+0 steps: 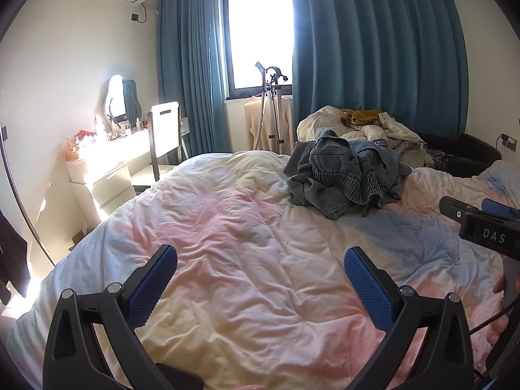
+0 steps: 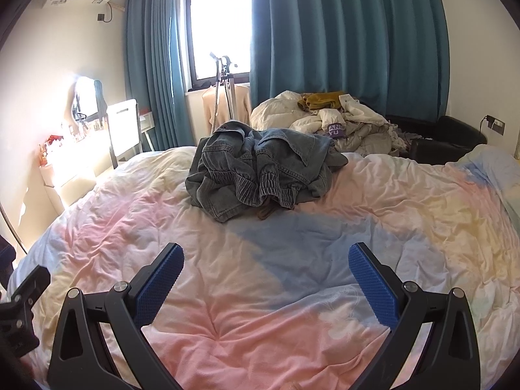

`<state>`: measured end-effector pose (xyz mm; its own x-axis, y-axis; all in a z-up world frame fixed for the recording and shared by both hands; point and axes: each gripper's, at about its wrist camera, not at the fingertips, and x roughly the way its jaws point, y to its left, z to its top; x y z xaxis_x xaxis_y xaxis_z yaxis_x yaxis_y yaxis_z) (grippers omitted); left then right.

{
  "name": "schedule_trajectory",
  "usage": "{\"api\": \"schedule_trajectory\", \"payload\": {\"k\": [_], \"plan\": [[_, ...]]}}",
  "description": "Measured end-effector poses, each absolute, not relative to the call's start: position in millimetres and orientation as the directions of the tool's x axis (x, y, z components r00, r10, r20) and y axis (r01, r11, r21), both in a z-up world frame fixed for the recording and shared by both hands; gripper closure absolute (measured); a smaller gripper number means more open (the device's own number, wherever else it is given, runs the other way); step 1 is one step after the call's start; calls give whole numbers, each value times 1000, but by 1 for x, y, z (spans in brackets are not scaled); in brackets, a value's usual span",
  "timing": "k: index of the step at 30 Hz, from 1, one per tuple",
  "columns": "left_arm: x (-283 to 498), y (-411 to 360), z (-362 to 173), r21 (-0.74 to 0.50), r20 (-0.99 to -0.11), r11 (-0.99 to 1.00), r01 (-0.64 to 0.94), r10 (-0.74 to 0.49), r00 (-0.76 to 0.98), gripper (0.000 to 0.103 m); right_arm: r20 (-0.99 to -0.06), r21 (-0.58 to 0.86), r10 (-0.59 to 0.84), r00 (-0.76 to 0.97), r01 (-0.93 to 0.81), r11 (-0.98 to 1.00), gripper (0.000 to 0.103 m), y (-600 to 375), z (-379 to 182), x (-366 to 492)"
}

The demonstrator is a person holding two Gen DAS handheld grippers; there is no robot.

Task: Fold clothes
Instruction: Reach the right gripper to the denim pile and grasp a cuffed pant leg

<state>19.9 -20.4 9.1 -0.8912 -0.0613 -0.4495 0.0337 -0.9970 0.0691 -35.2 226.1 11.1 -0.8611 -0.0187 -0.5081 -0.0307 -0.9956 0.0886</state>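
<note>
Beyond the left edge of the bed, a sunlit white dressing table (image 1: 107, 159) with a mirror and small bottles is seen, and a white chair (image 1: 164, 133) is drawn up to it. Past the far edge, a garment steamer on a pole (image 1: 271, 110) stands under the window between teal curtains (image 1: 373, 39).

Over the near part of the bed, which is covered by a crumpled pastel quilt of pink, yellow and pale blue (image 1: 247, 260), the left gripper (image 1: 260, 266) is held with its blue-padded fingers spread wide and nothing between them. The right gripper (image 2: 266, 268) is held alongside, likewise wide open and empty.

Toward the far edge of the bed, near its middle, the task's thing is found: a crumpled grey-blue denim jacket with ribbed elastic cuffs (image 2: 260, 169), heaped on itself and well apart from both grippers. Behind it and to the right, a pile of white and cream laundry topped by a mustard-yellow piece (image 2: 331, 117) is heaped beyond the bed's far edge, beside a black seat (image 2: 448, 143).

By judgement, folding has not yet been started; the step in hand is the approach. A reach forward to the jacket is called for next, an edge being pinched by each gripper so the garment can be drawn toward the near edge and spread flat.
</note>
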Motion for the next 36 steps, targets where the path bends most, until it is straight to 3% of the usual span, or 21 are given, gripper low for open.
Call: {"api": "schedule_trajectory", "payload": {"k": [8,12,18,25,28,36], "plan": [[6,-35,0,58,-466,-997,44,-66,-882,0,-558,166,-113,-822,23,-986,2,223,-4,-120],[-2,-40,-9,37,-477,-999,36,-49,-877,0,-602,234,-159,-783,18,-972,8,228,-28,-173],[-16,-47,-21,-2,-483,-999,37,-31,-875,0,-592,289,-155,-791,-29,-957,13,239,-60,-235],[-42,-57,-42,-45,-513,-998,54,-23,-858,0,-597,380,-116,-794,-152,-912,36,269,-101,-289],[-54,-61,-50,-83,-530,-995,62,-9,-848,0,-582,421,-157,-798,-131,-897,41,282,-111,-301],[-72,-65,-62,-130,-567,-990,55,29,-823,0,-552,347,-145,-821,-69,-935,74,269,-107,-299]]}}
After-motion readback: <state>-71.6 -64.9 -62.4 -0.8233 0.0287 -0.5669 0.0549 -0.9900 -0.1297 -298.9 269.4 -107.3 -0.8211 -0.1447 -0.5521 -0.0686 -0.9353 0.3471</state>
